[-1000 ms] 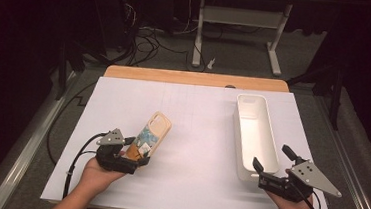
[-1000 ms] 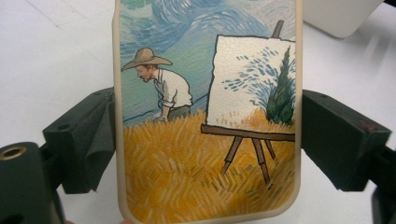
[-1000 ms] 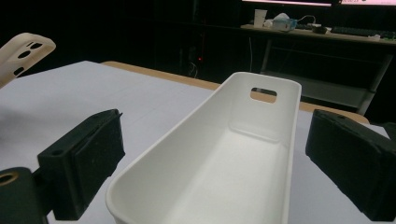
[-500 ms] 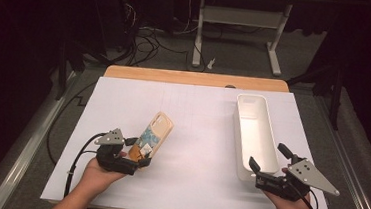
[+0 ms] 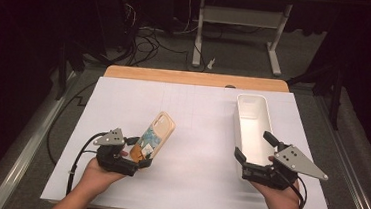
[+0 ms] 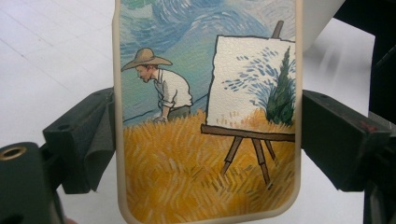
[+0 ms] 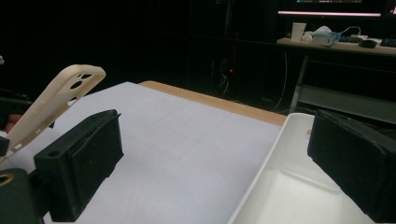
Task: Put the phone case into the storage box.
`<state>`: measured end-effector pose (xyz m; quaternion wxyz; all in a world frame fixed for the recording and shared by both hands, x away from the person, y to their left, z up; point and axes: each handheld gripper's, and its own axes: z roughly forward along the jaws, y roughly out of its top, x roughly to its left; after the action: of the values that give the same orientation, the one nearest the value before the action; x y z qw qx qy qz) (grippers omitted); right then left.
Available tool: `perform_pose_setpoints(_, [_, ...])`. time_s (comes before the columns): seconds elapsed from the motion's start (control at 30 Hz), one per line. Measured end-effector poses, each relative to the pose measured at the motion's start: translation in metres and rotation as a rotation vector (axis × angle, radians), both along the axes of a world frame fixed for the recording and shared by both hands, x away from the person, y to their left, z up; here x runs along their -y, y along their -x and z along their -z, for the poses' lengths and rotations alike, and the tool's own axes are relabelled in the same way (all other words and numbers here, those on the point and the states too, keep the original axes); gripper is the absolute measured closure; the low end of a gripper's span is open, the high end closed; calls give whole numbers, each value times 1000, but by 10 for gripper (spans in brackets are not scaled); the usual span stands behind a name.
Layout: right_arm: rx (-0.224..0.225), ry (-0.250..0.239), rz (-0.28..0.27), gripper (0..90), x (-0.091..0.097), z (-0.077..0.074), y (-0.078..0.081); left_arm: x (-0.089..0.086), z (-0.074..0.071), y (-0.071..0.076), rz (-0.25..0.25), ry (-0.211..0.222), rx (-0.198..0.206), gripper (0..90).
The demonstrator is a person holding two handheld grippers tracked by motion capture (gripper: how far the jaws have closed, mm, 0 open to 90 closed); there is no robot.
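Cream-coloured plastic formed the rim of the phone case, which was held at the left of the bench in the left gripper. In the left gripper view, the case stood between the two black jaws, whose pads pressed on its long edges near the lower end, so the gripper was pinching the case across its width. Its printed back, a painter in a straw hat beside an easel in a yellow field, faced that camera. In the high view, the long axis of the case ran away from the person and slightly to the right, with the camera-cutout end farthest from the hand and raised above the white sheet; the right gripper view showed the case tilted, its upper end lifted well off the surface.

Farther right, a white oblong bin lay on the bench with its long axis running away from the person. The right gripper was at the near end of the bin, its jaws spread wide with nothing between the pads, one jaw over the sheet and the other over the bin's interior.
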<state>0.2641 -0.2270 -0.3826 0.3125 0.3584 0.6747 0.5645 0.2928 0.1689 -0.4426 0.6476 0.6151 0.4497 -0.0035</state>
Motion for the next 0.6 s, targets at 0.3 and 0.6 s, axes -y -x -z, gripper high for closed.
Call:
perform_pose_setpoints(0.3, [-7, 13, -48, 40, -29, -12, -15, -1, -4, 1, 17, 18, 4, 121])
perform_pose_setpoints(0.6, [3, 27, -94, 40, -58, -19, -26, -5, -8, 4, 42, 47, 15, 122])
